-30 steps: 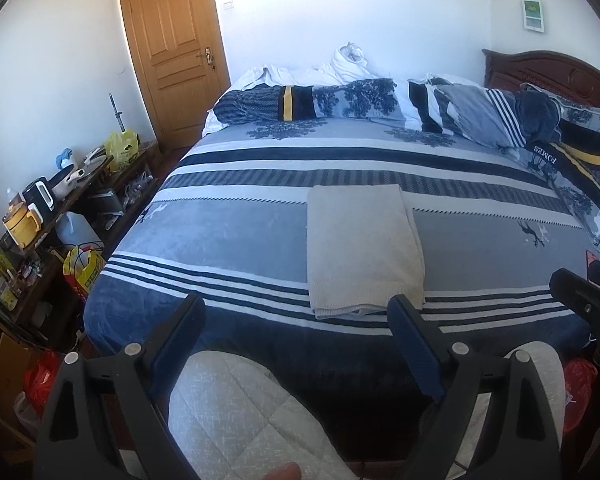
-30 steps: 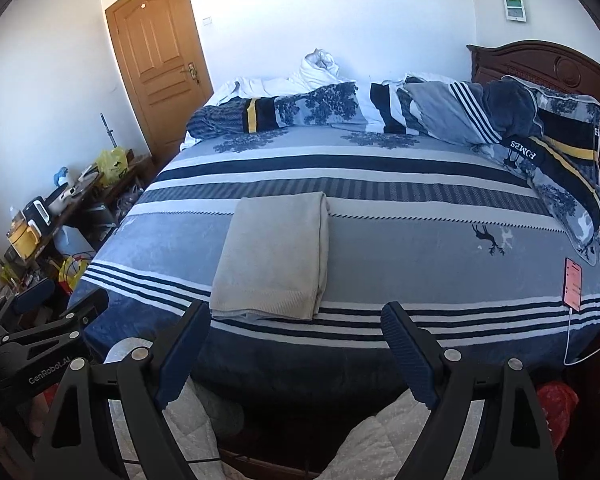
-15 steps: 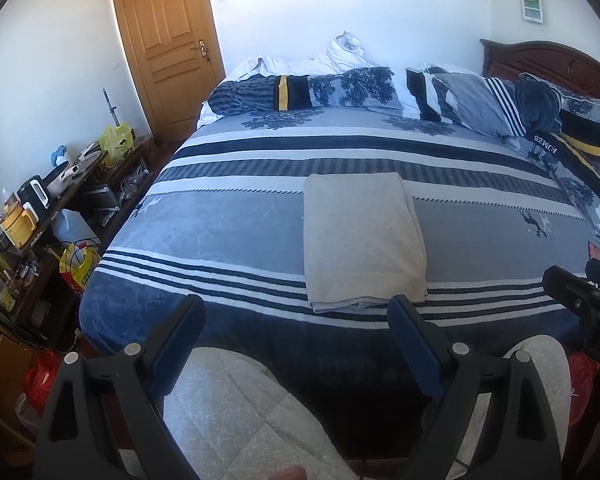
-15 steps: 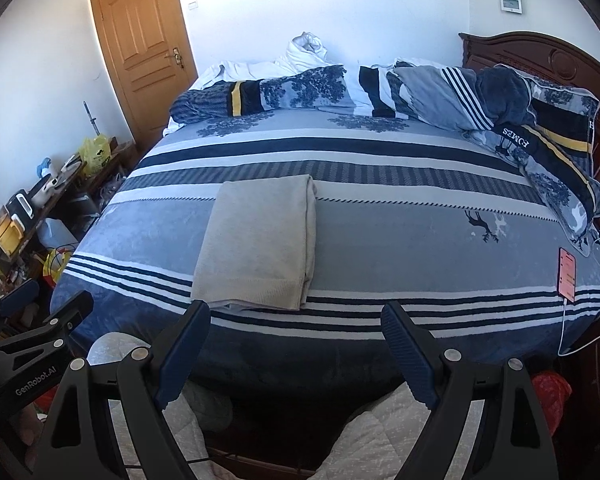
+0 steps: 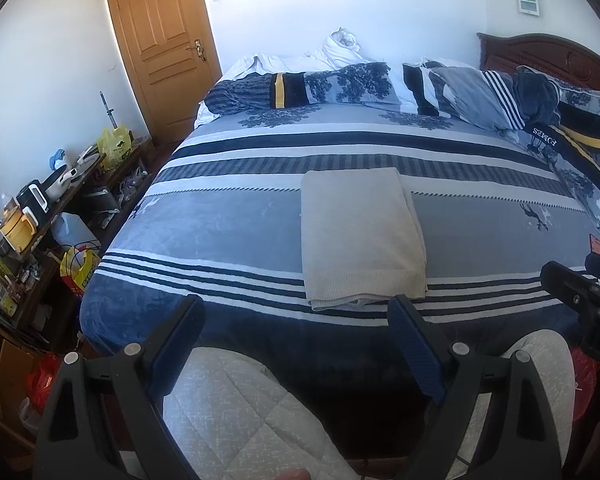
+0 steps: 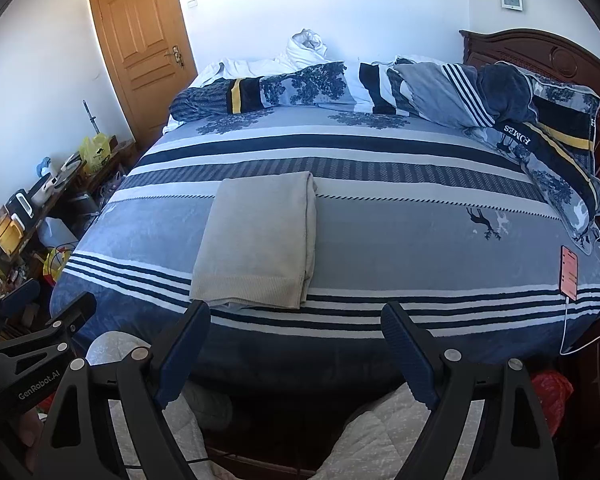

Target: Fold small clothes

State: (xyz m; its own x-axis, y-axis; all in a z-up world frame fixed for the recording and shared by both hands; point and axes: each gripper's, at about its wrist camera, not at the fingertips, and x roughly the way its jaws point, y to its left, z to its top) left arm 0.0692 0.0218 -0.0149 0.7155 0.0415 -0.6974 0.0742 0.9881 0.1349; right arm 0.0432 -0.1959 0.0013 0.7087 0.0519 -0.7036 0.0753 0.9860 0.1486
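Folded beige garment (image 5: 360, 236) lies flat on the bed's striped blanket (image 5: 228, 232), near its front edge.

Your left hand-held gripper (image 5: 296, 344) hangs short of the bed edge, tilted down, jaws spread wide with nothing between them, the garment just beyond its right finger. Your right hand-held gripper (image 6: 296, 350) sits beside it, equally tilted and spread, empty, the garment past its left finger. Your quilted trouser knees (image 5: 236, 404) show below both.

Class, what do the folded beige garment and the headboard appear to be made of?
Folded beige garment: probably a matte knit fabric, with a ribbed hem band along its near edge. Headboard: seemingly dark reddish wood with a carved round ornament and slight sheen.
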